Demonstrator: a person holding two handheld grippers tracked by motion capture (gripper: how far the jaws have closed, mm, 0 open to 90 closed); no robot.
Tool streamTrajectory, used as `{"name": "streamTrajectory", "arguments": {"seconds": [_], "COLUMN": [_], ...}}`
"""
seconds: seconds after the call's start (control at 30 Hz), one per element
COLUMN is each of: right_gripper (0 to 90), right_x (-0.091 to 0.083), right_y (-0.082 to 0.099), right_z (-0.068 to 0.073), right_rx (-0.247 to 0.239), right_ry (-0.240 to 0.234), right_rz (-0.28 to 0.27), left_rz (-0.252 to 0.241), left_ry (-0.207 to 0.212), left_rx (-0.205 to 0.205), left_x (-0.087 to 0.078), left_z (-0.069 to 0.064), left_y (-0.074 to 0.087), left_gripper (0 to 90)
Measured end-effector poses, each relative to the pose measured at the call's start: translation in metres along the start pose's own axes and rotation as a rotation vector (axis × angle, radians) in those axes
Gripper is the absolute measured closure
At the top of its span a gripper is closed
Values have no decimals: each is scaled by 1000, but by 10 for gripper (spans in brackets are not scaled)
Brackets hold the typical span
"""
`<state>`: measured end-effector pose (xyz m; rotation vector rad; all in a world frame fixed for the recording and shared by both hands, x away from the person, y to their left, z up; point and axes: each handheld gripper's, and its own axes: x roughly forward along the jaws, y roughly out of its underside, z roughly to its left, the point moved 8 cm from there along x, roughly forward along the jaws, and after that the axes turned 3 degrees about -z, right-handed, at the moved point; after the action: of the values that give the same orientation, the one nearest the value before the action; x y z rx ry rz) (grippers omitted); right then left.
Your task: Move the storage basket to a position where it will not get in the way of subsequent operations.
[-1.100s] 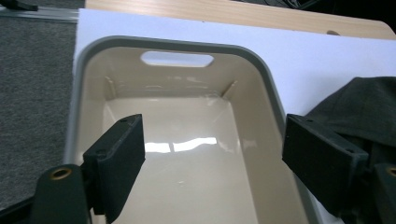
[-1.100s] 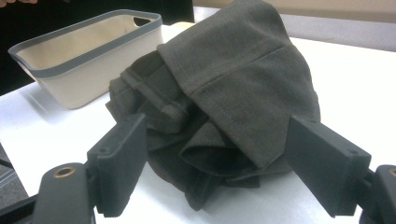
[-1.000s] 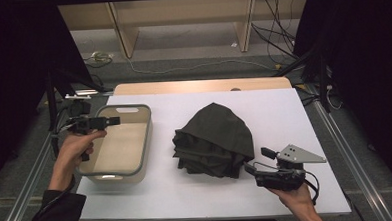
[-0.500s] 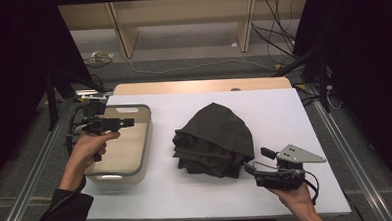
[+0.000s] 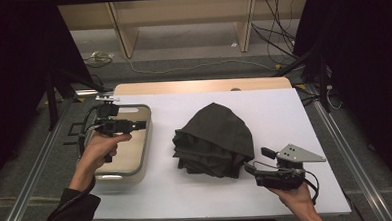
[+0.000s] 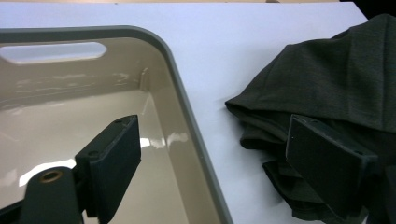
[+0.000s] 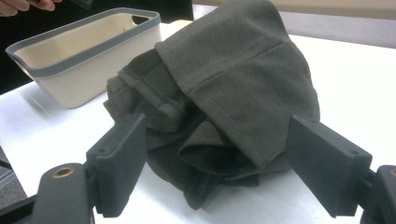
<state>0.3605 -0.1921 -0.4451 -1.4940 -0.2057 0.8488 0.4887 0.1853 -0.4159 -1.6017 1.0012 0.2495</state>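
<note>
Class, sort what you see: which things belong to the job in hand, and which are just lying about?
In the job: crumpled dark grey cloth garment; beige plastic bin with grey rim; open left gripper; open right gripper.
Lying about: cables on the floor; wooden shelf legs.

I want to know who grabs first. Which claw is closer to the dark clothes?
The right claw. Its tips sit right at the edge of the dark clothes, open around nothing. The left claw is farther away, above the tub.
</note>
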Motion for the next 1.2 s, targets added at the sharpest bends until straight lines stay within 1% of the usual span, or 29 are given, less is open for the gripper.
{"name": "streamTrajectory", "arguments": {"seconds": [0.07,0.17,0.3,0.4,0.57,0.8,0.83,0.87,0.9,0.93,0.97,1.03,1.13,1.2], "right_gripper": [221,221,221,221,221,221,221,221,221,221,221,221,222,222], "right_x": [-1,0,2,2,4,5,6,7,8,8,9,9,10,11], "right_y": [0,-1,-1,-1,-1,0,0,0,0,0,-1,-1,-1,-2], "right_z": [-1,-1,0,-2,-4,-4,-5,-5,-5,-6,-6,-7,-8,-9], "right_rx": [5,0,-1,4,8,8,8,7,8,8,4,5,21,29], "right_ry": [2,2,2,9,13,11,13,13,15,17,19,24,20,19], "right_rz": [1,-3,3,1,3,6,8,9,11,12,10,11,7,5], "left_rz": [6,12,-9,-10,0,41,41,47,39,37,30,34,44,47], "left_ry": [6,13,20,38,59,73,72,78,81,87,93,107,114,124], "left_rx": [6,18,11,8,32,63,61,69,60,62,58,53,74,79], "left_x": [2,4,8,11,16,28,29,30,31,32,34,39,44,47], "left_z": [-3,-8,-13,-19,-30,-43,-44,-46,-48,-50,-52,-58,-67,-73], "left_y": [2,4,4,5,8,17,18,19,19,20,21,24,29,32], "left_gripper": [174,173,174,173,171,169,169,169,169,169,169,169,169,169]}}
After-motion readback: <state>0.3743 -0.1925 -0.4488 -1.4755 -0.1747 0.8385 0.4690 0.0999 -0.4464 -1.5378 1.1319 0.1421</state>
